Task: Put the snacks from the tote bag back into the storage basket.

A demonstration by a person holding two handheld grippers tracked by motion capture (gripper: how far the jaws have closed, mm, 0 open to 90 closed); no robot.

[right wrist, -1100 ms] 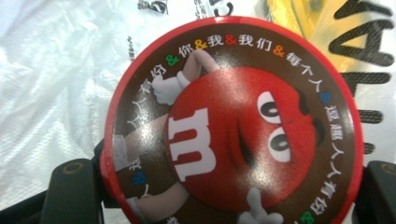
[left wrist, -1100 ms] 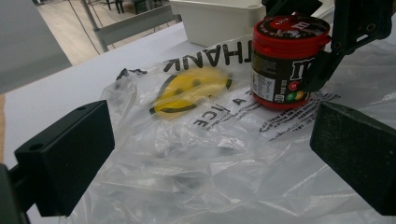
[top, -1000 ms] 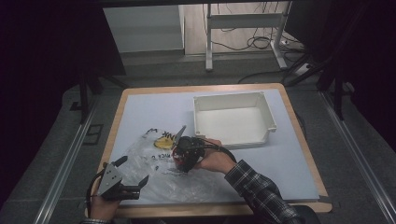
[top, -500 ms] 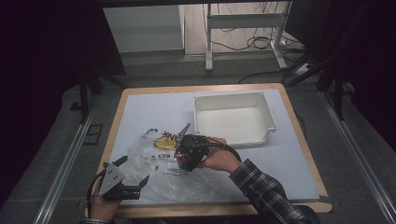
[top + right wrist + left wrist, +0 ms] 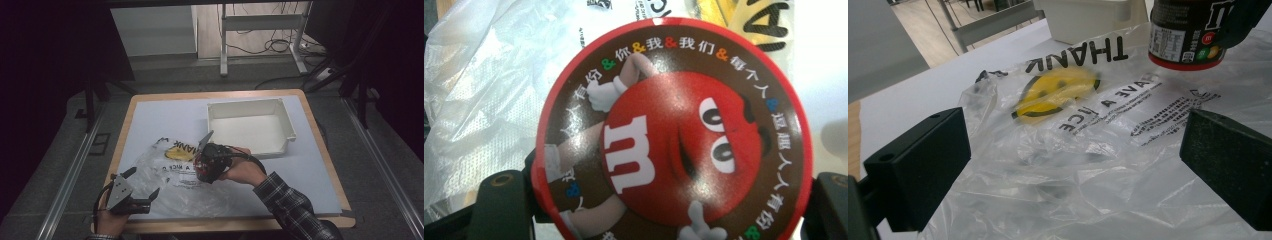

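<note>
A clear plastic bag (image 5: 175, 172) printed with a yellow smiley and black "THANK" lettering lies crumpled on the white table top (image 5: 165, 115). My right gripper (image 5: 204, 165) is shut on a brown candy can with a red rim (image 5: 209, 167), held just over the bag's right part. The can's round lid (image 5: 674, 135), showing a red cartoon candy, sits between the right gripper (image 5: 664, 212) jaws. My left gripper (image 5: 143, 183) rests open at the bag's near left corner. Its jaws (image 5: 1073, 170) stand wide apart over the bag (image 5: 1073, 130), with the can (image 5: 1188, 32) farther off.
An empty white tray (image 5: 289, 125) stands at the back right of the table, just beyond the can; its wall (image 5: 1088, 15) also shows in the left gripper view. The wooden table edge (image 5: 225, 222) runs close to both hands.
The right hand with the can has drifted slightly to the right over the bag. The left gripper has stayed put and open.
</note>
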